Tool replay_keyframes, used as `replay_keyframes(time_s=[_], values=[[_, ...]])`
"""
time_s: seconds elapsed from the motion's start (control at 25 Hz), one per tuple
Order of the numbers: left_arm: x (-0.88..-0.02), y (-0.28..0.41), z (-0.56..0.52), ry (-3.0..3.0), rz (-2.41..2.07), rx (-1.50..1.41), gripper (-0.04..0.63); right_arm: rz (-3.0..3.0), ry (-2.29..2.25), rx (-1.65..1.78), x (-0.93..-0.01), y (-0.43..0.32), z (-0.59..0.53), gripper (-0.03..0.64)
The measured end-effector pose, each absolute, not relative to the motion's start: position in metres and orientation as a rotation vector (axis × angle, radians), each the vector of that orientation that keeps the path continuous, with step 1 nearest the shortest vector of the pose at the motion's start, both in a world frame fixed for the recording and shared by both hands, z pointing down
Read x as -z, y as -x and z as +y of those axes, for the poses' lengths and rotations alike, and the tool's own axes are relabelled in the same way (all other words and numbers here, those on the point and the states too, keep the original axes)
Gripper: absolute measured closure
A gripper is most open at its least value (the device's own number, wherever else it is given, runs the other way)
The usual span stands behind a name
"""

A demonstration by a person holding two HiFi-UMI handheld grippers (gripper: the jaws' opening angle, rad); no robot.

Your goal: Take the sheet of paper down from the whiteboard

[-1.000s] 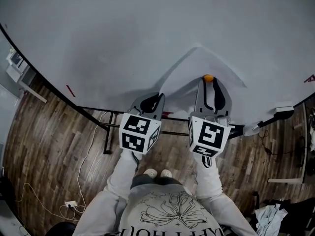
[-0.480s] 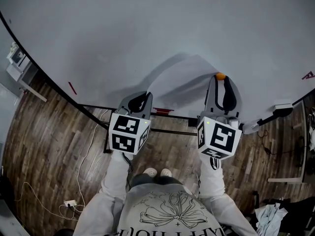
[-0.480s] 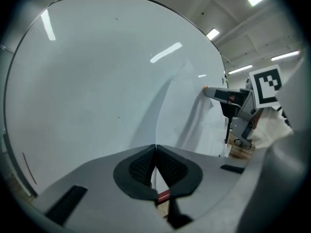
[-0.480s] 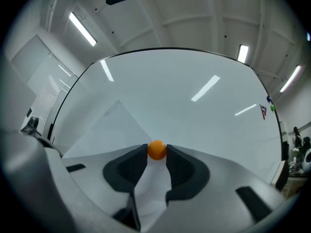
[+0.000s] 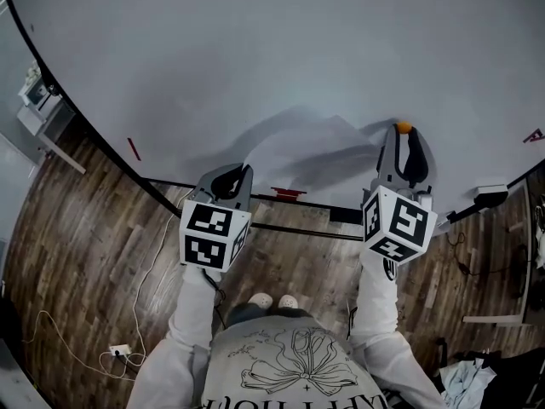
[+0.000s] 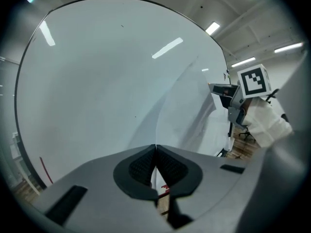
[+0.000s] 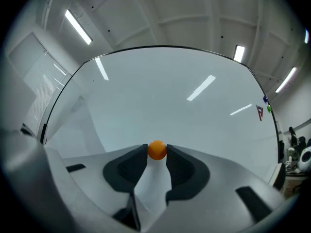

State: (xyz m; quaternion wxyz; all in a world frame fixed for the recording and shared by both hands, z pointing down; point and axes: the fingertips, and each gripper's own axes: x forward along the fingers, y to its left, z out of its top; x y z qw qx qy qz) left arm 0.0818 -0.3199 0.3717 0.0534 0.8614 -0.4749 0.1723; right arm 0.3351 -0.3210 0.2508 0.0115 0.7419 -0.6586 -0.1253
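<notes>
The left hand-held gripper [image 6: 155, 147] is clamped shut on one edge of the sheet of paper [image 5: 317, 146], near the lower edge of the whiteboard [image 5: 255, 49]. The sheet bows loosely away from the board and stretches across toward the right hand-held gripper [image 5: 404, 140]. That gripper's jaws pinch a small orange magnet [image 7: 157, 150] at their tips, close against the board.

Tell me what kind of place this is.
Probably an office or lab room: a large whiteboard on a stand, a wood-plank floor, and strip lights on a high ceiling.
</notes>
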Motion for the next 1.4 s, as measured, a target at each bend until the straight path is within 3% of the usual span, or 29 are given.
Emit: replay_keyframes(time_s=[1.08, 1.4], values=[[-0.346, -0.081, -0.301, -2.632, -1.552, -0.577, 0.591, -2.192, -2.268, 0.301, -0.251, -0.340, -0.312, 0.465], [-0.329, -0.097, -0.298, -2.649, -1.552, -0.410, 0.591, -2.226, -2.268, 0.304, -0.249, -0.329, -0.287, 0.529]])
